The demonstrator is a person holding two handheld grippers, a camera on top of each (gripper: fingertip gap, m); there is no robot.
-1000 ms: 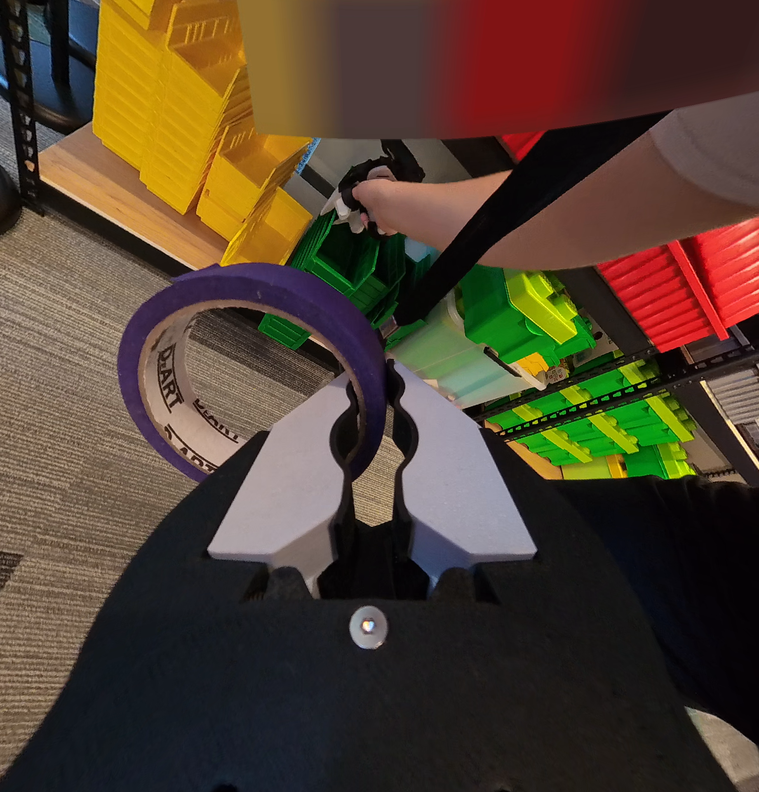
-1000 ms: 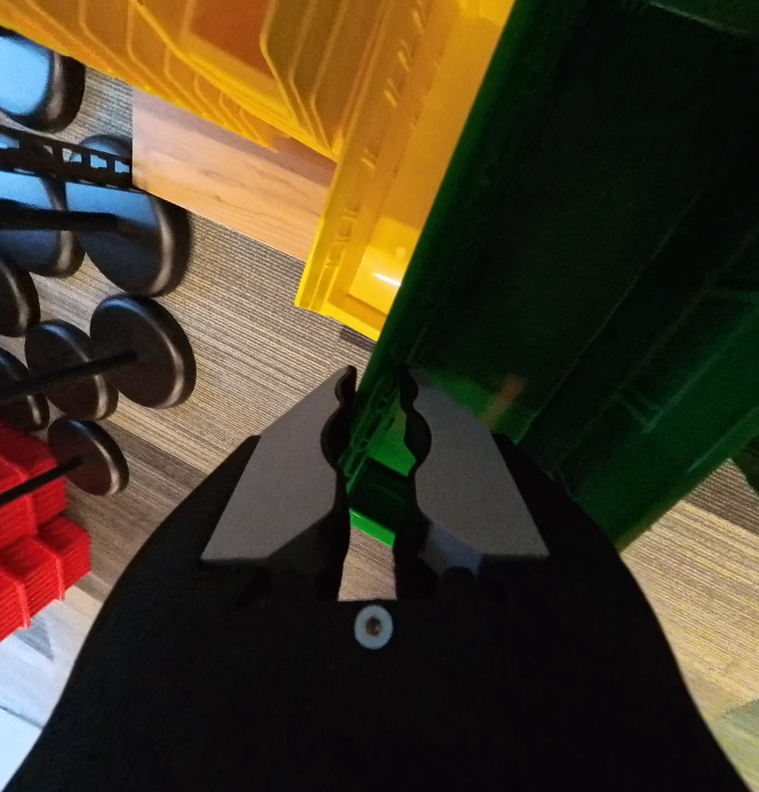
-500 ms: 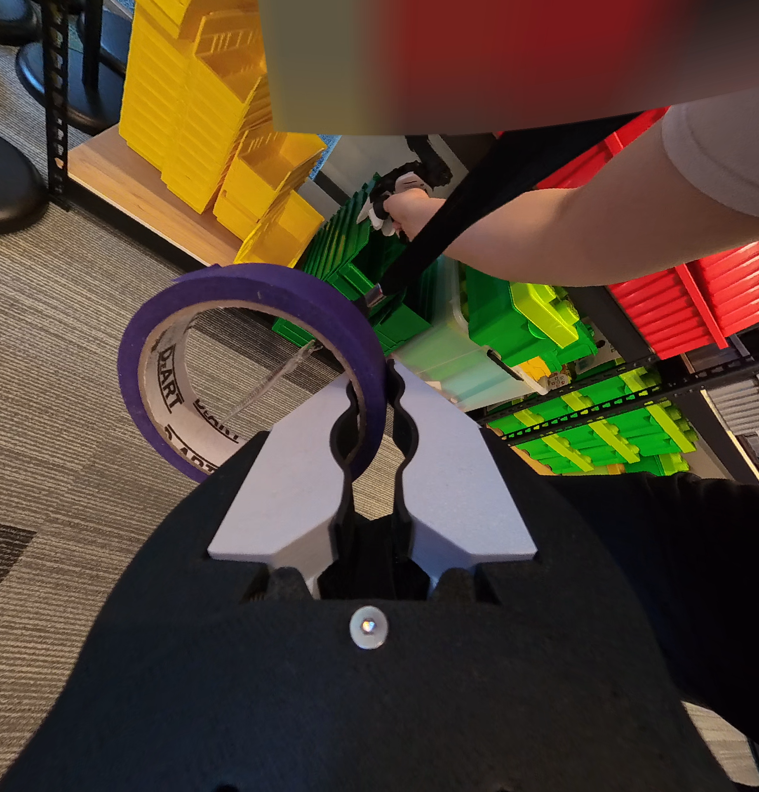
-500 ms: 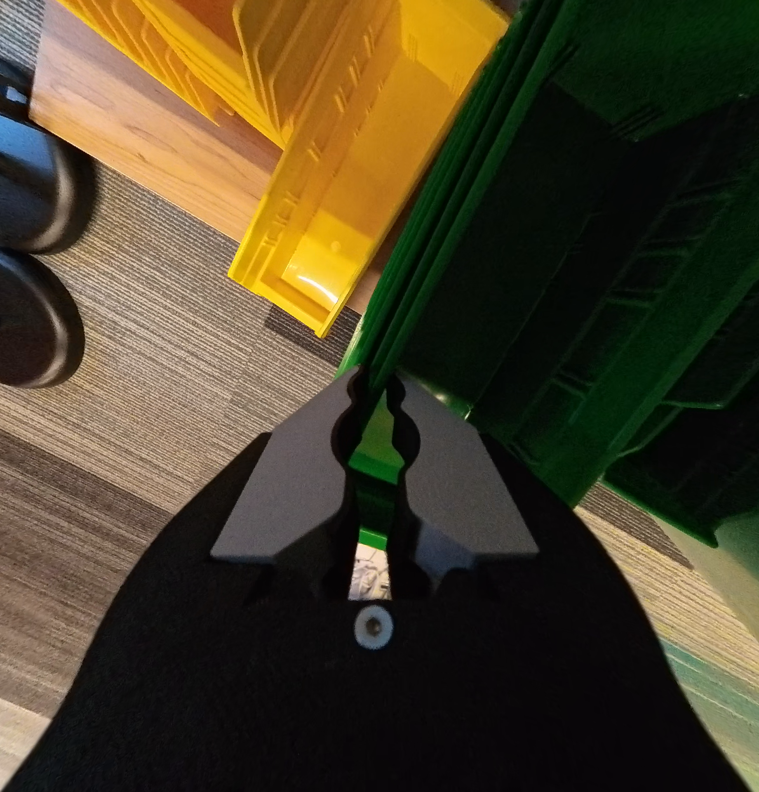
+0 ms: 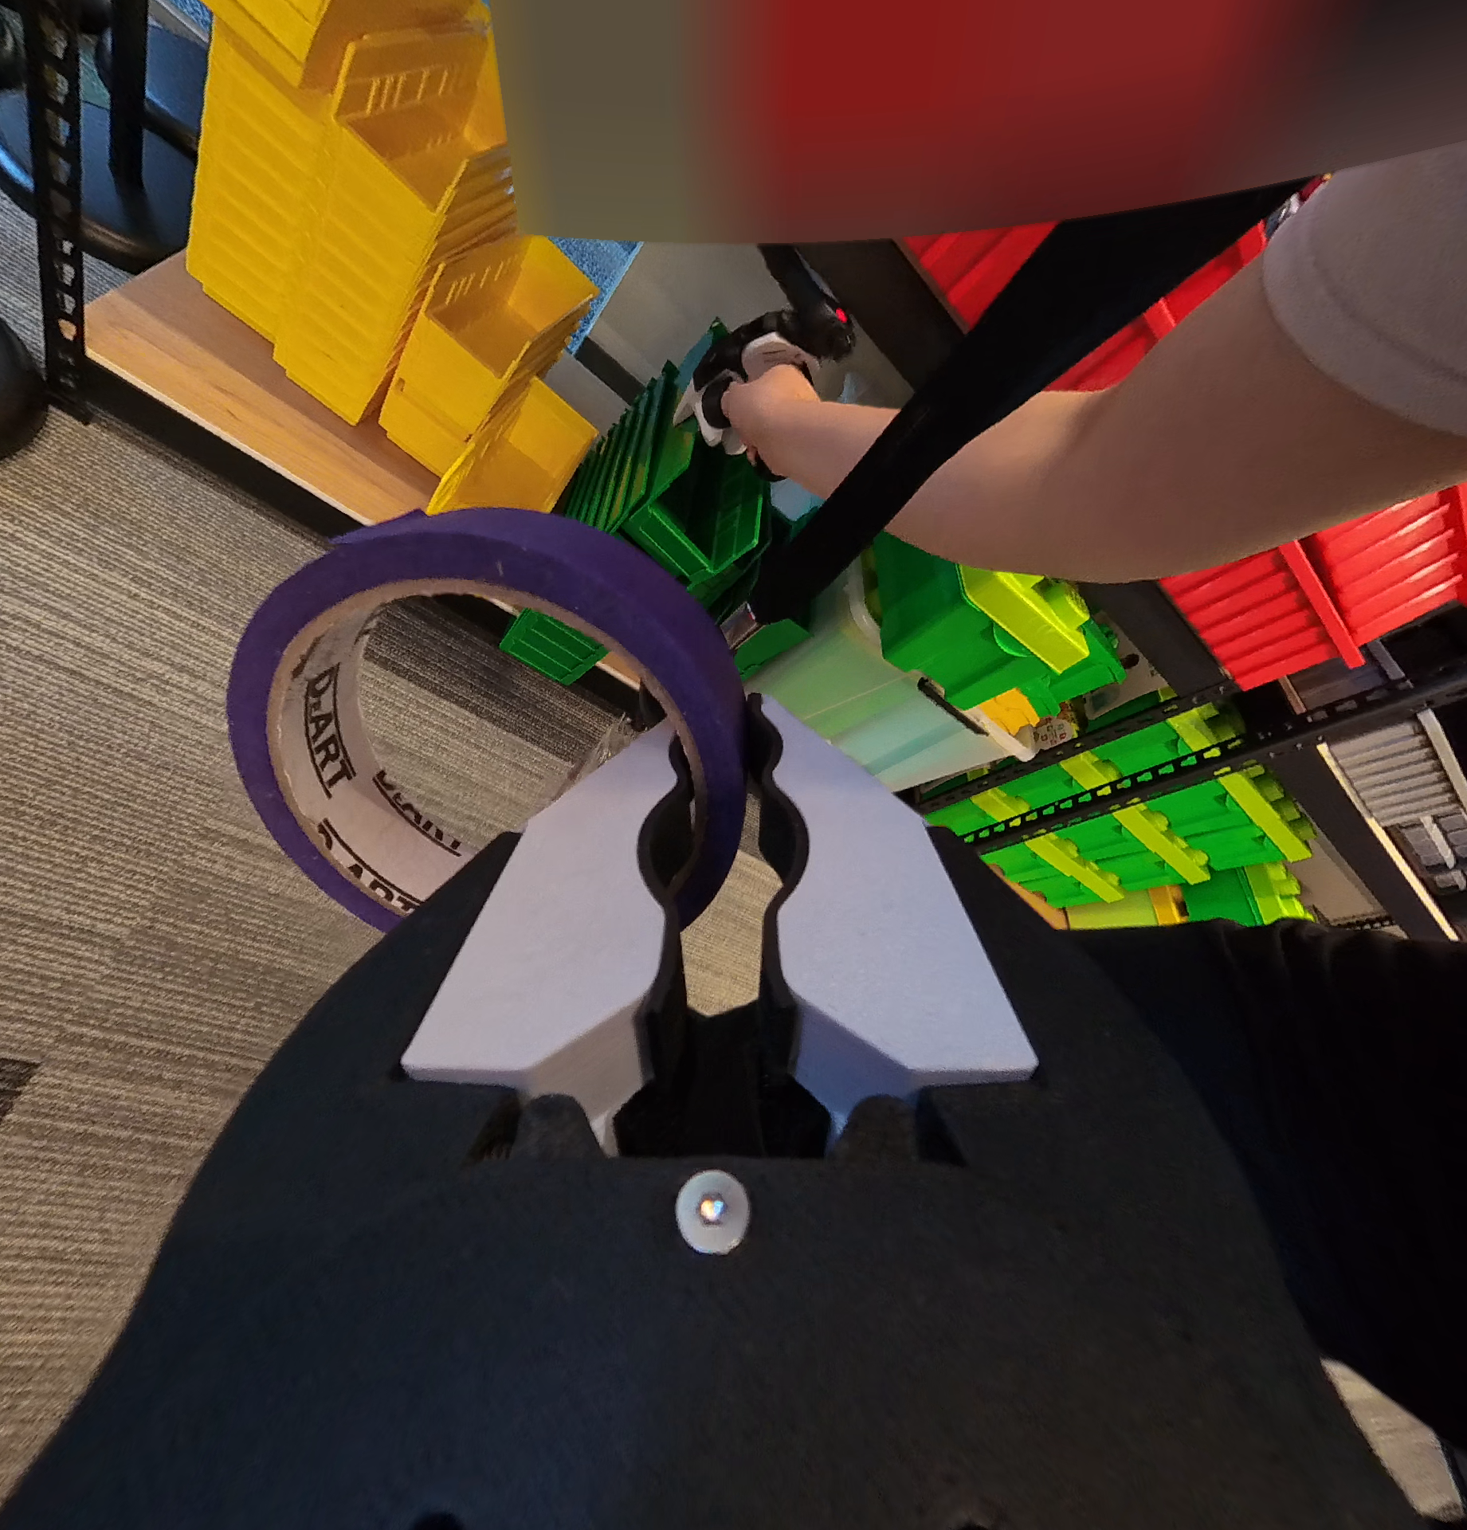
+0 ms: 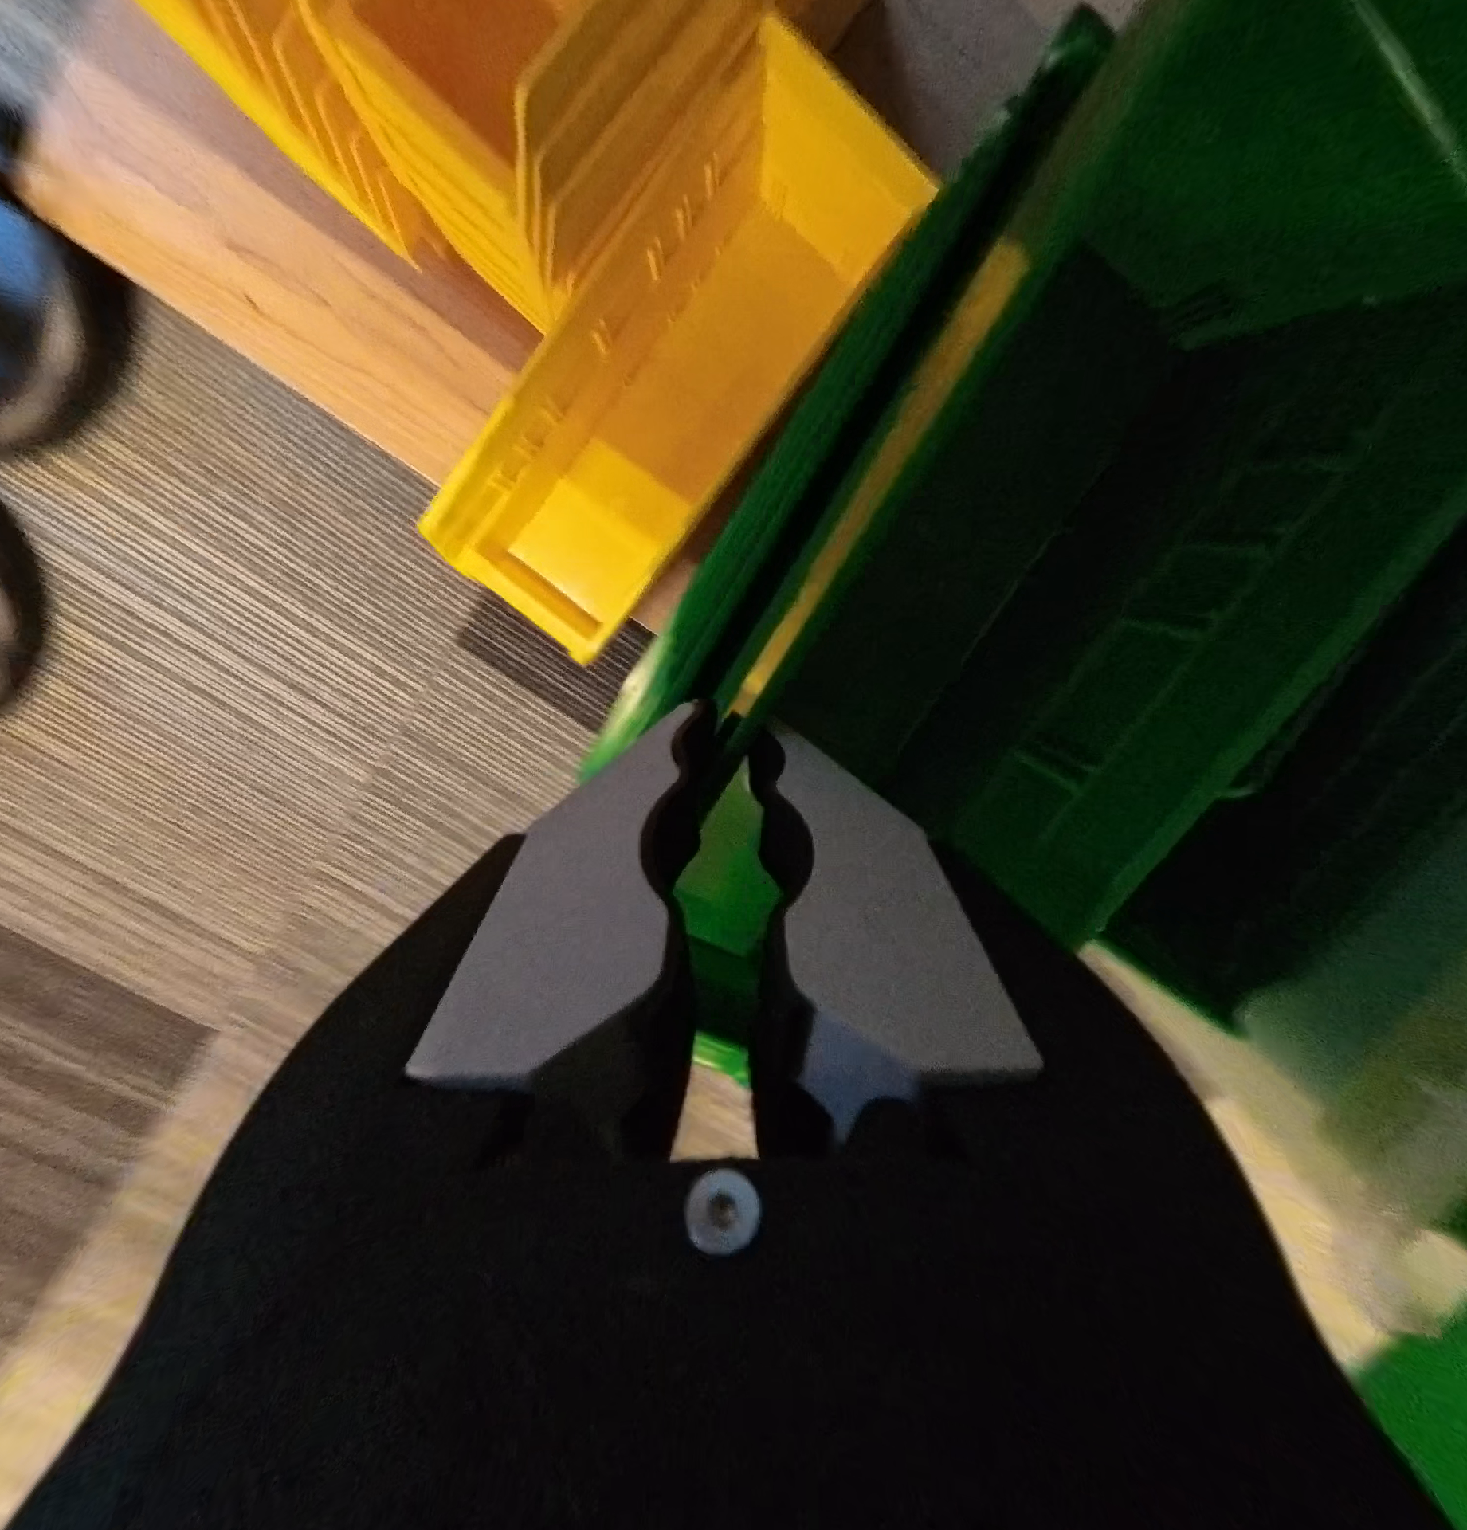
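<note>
Since a second ago, green bin (image 6: pixel 1210 538) swings to frame right and blurs, nipped by its wall in right gripper (image 6: pixel 728 745). Left gripper (image 5: pixel 717 745), frame centre, clamps purple tape roll (image 5: pixel 481 712) unchanged. Yellow bins (image 6: pixel 630 331) sit upper left.

A storeroom or workshop corner: stacked yellow bins (image 5: pixel 332 248) on a wooden shelf board (image 5: pixel 241 397), green bins (image 5: pixel 680 505) and red bins (image 5: pixel 1326 579) on black metal racking (image 5: pixel 1210 745), grey carpet (image 5: pixel 134 745) underfoot.
</note>
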